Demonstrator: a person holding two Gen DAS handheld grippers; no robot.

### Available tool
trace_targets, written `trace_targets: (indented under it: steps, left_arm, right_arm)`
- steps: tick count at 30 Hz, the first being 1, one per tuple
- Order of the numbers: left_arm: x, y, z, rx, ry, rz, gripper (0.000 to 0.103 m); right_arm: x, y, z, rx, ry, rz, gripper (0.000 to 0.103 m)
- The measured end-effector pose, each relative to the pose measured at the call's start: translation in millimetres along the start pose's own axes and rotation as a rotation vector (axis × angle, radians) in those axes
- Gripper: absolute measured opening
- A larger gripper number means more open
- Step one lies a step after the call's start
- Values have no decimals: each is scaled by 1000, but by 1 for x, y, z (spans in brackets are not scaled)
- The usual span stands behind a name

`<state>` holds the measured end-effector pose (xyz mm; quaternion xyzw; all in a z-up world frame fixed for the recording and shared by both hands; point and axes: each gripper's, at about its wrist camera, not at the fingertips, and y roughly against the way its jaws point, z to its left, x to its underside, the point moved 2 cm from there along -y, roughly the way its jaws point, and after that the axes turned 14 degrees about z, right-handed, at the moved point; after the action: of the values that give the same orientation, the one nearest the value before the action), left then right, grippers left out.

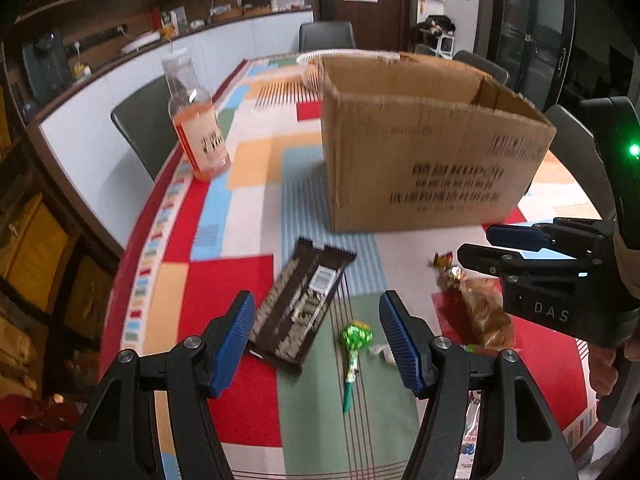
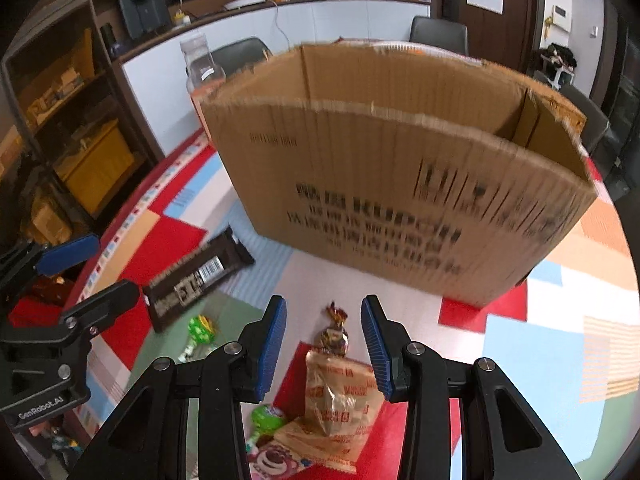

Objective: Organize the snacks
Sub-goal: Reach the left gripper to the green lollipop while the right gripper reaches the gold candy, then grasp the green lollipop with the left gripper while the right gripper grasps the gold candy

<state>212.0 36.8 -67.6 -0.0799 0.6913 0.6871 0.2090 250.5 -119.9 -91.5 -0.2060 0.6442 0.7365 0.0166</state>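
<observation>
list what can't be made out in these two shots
- Inside of the cardboard box: both views, hidden by its near wall.
- Print on the box: both views, blurred.
- Pink bear packet: right wrist view, cut off by the bottom edge and the right gripper.
- Bottle label: left wrist view, blurred; right wrist view, behind the box.
- Chocolate bar wording: blurred in both views.
</observation>
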Motion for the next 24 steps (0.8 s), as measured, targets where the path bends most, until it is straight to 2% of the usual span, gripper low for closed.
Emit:
trace_targets:
  steps: [10,20,24]
  left_arm:
    - [8,-32,-4,26,11,79,62]
    - [7,-62,-3,91,26,157,45]
    - [6,-67,-5,116,23,168,44]
  right_arm:
    - [7,-30,-9,-23,-28,87,40]
    - [3,-48,-11,-39,-31,133,39]
    - [2,-55,-11,-40,-33,149,38]
